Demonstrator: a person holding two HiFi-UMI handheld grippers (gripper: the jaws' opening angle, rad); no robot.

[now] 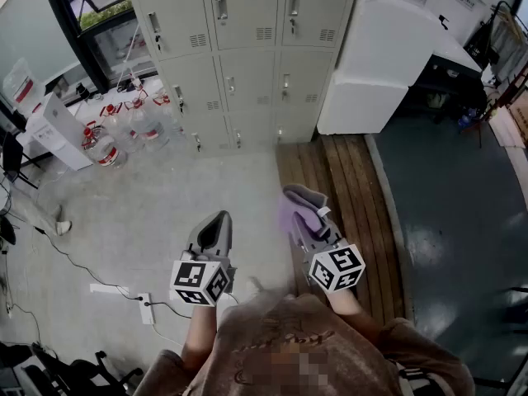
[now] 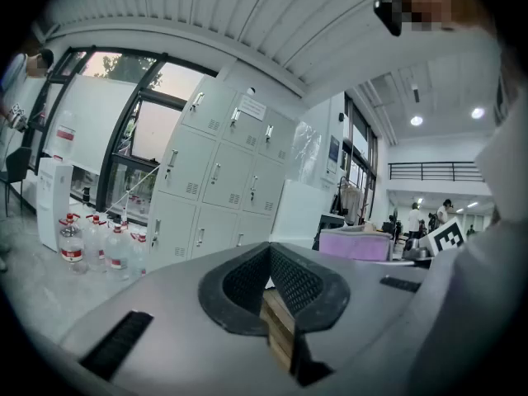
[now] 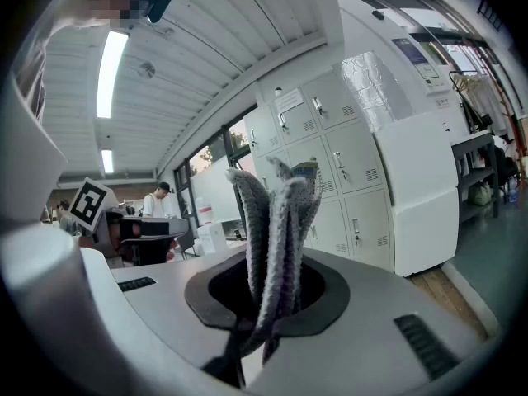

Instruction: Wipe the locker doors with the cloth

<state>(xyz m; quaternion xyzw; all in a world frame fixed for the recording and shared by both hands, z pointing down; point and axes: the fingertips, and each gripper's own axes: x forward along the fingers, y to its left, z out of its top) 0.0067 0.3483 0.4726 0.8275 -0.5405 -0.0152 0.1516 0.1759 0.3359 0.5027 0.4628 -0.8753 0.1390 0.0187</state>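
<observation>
Pale grey floor (image 1: 165, 213), wooden planks (image 1: 346, 188), white cabinet (image 1: 388, 56); ceiling strip light (image 3: 111, 60)

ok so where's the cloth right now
The cloth is pinched in the right claw, centre-right in the head view, above the wooden floor strip and short of the lockers.

The light is even and fairly bright, from a ceiling lamp (image 3: 111, 60) and the windows (image 2: 140, 134). Both gripper views bend strongly toward dark round edges.
</observation>
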